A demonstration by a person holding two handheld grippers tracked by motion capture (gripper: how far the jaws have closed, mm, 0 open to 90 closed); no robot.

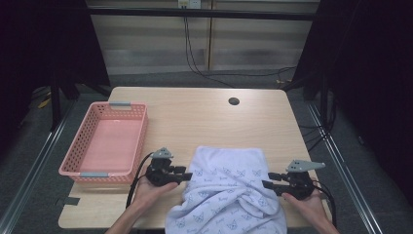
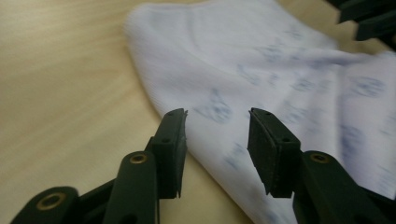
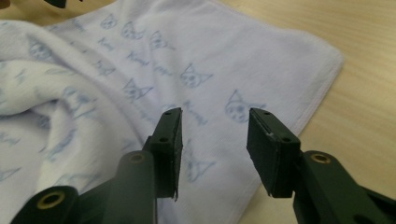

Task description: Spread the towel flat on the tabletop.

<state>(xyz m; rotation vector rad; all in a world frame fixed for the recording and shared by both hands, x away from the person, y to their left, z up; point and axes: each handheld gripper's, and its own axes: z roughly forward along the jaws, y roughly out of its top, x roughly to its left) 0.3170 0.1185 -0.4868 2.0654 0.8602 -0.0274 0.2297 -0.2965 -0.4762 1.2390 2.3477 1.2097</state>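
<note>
towel (image 1: 229,187) lies at the table's (image 1: 195,114) near edge, right of the basket (image 1: 108,141), its near part hanging over. both sides folded inward and bunched in the middle, likely mid-fold. white terry, pale blue cat print. left gripper (image 1: 187,174) and right gripper (image 1: 267,179) flank it, jaws half open, nothing held, probably ready for the next pinch.

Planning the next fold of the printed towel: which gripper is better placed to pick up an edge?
Left, narrowly. The left gripper hangs open right over the towel edge on the table; the right gripper, also open, sits farther in.
</note>
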